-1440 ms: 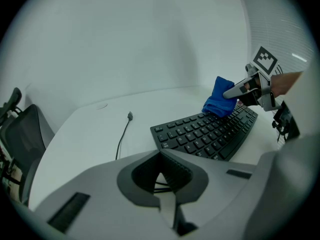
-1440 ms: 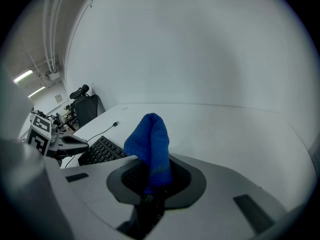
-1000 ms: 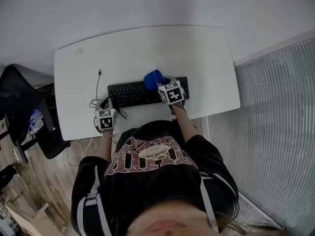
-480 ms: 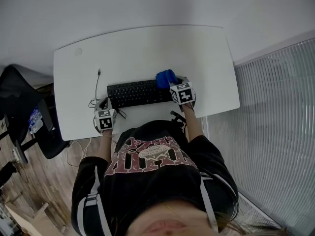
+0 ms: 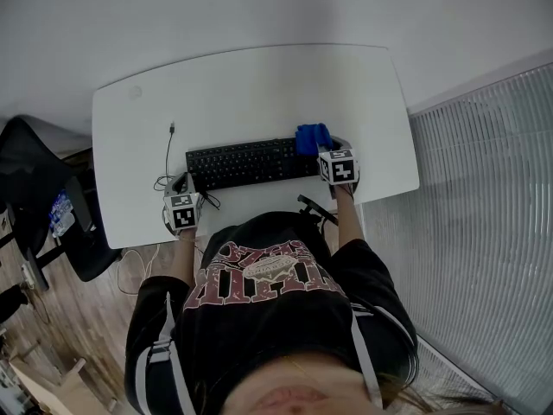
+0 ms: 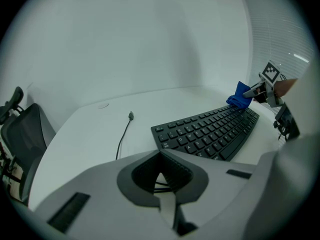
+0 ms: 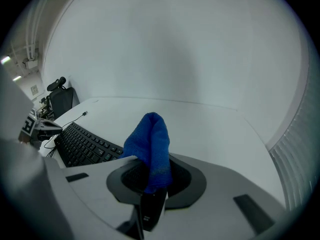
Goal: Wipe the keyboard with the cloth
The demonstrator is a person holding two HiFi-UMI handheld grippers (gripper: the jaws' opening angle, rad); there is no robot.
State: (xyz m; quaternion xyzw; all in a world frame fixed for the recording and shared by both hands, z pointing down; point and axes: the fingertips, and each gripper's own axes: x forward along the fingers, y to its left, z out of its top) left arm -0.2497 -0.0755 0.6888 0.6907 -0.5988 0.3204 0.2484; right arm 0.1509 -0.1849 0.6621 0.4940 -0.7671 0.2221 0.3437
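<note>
I read right tool (image 7: pixel 150 181) clamped on blue cloth (image 7: pixel 150 141). Cloth sits at right end of keyboard (image 5: pixel 246 162). Left tool (image 6: pixel 162 184) closed, empty, near keyboard's left end at front edge of worktop (image 5: pixel 242 93).

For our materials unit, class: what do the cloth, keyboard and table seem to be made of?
Cloth: soft blue terry or microfibre, judging by its fuzzy nap.
Keyboard: probably matt black plastic, with moulded keys and no shine.
Table: smooth white top, laminate or painted board; the core cannot be seen.
</note>
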